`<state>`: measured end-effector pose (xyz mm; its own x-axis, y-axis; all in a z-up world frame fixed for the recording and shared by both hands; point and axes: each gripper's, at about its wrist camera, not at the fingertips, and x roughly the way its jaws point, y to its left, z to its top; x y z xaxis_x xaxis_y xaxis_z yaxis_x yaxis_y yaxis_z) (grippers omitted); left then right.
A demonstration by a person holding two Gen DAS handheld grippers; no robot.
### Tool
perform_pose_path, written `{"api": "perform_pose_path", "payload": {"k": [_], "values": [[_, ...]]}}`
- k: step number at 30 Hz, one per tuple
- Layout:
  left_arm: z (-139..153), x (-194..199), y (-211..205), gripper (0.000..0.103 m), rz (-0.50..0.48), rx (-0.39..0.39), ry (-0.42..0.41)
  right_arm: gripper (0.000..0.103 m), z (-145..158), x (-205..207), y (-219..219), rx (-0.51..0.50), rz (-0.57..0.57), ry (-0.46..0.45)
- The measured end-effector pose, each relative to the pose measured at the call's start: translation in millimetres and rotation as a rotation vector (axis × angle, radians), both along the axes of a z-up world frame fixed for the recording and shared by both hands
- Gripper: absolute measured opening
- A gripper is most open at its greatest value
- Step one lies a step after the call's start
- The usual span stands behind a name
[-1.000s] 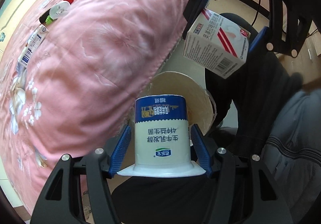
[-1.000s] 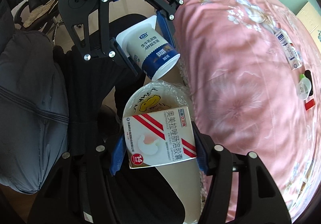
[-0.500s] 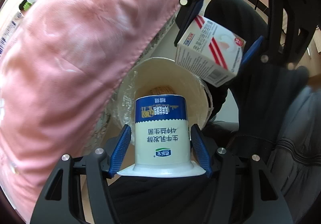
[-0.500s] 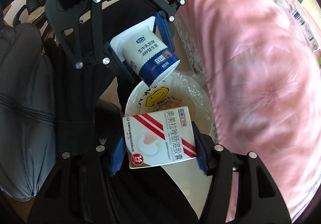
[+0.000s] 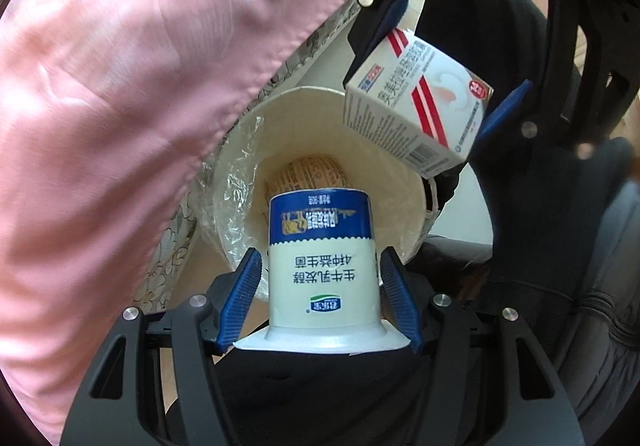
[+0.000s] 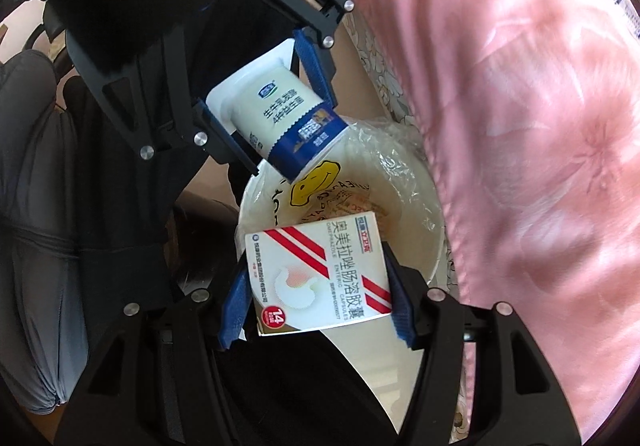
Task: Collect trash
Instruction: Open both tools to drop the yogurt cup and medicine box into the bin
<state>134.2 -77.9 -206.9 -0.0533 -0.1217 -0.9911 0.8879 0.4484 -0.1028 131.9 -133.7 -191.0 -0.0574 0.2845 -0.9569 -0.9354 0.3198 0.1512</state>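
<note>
Yogurt cup (image 5: 322, 270) clamped in left gripper (image 5: 320, 296) jaws, capsule box (image 6: 318, 274) in right gripper (image 6: 316, 300), both held over lined bin (image 5: 404, 206) beside bed. Light, crushable items; flat sides gripped.

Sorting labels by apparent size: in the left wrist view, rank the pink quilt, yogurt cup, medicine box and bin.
1. pink quilt
2. bin
3. yogurt cup and medicine box: look alike; the cup sits nearer the camera, so unranked.

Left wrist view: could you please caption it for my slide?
Left gripper holds yogurt cup above lined bin.
</note>
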Motion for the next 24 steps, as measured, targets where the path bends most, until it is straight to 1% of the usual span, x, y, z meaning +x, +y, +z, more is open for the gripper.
{"api": "perform_pose_path", "payload": {"k": [6,9,10,11,12,13,15,17,19,24], "values": [[-15.6,2.1,-4.3,0.064,0.003,0.005,0.015,0.059,-7.0,5.6,-1.1,0.002,-0.007,0.014],[-21.1,3.2,-6.8,0.065,0.009,0.009,0.007,0.06,-6.9,8.6,-2.8,0.006,-0.014,0.018],[-23.1,3.9,-7.8,0.073,0.009,0.01,-0.001,0.065,-6.6,7.8,-5.4,0.005,-0.015,0.029],[-24.5,4.6,-8.2,0.086,0.015,0.011,-0.005,0.07,-5.6,9.0,-6.6,0.004,-0.02,0.032],[-25.7,4.8,-9.0,0.09,0.018,0.009,-0.009,0.075,-5.3,9.9,-6.7,0.004,-0.032,0.016],[-26.1,5.6,-9.1,0.095,0.022,0.006,-0.004,0.083,-5.9,13.2,-7.9,0.009,-0.048,0.002],[-27.1,6.5,-8.7,0.096,0.031,0.01,0.011,0.094,-4.4,16.4,-11.0,0.027,-0.08,-0.011],[-27.0,6.5,-8.3,0.099,0.031,0.008,0.024,0.096,-2.8,16.3,-13.3,0.03,-0.084,-0.027],[-27.2,6.8,-7.6,0.099,0.033,0.017,0.012,0.096,-1.4,14.9,-14.7,0.027,-0.084,-0.031],[-25.1,5.4,-6.1,0.099,0.039,0.018,0.014,0.096,-1.6,14.0,-13.6,0.009,-0.083,-0.041]]}}
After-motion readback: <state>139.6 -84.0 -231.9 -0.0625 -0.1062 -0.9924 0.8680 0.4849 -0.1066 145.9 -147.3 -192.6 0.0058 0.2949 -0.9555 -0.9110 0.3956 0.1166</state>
